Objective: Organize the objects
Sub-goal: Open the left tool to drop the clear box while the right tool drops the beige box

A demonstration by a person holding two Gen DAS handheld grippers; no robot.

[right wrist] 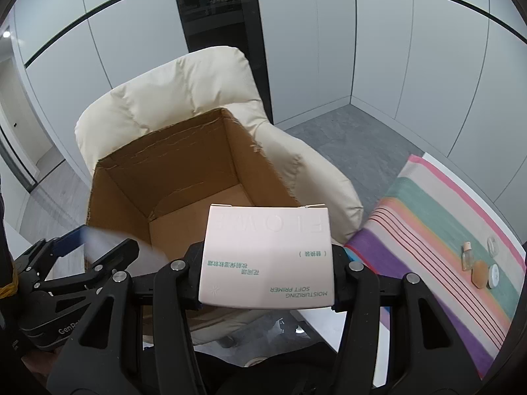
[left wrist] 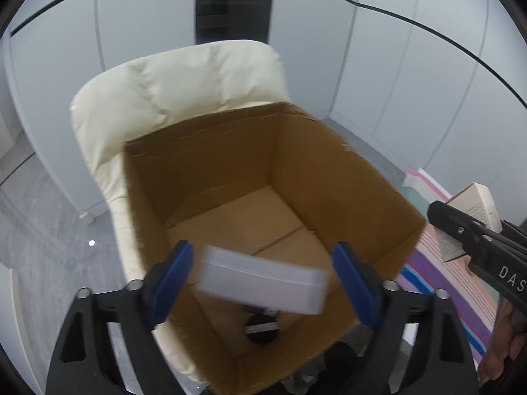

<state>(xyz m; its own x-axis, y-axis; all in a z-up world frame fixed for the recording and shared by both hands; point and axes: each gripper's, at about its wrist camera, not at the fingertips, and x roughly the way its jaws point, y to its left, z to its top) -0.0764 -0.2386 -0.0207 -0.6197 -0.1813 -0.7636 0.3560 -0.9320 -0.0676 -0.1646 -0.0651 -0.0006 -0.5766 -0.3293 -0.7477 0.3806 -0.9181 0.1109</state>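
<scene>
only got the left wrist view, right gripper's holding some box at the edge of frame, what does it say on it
Observer: The right gripper is shut on a pale pink box printed "Moisturizing Soft Primer".
Operator: anything left on the striped cloth, i only see a strip of it
Observer: Yes. On the striped cloth there is a small clear bottle, a tan hexagonal piece and a white round jar, close together near its right edge.
</scene>
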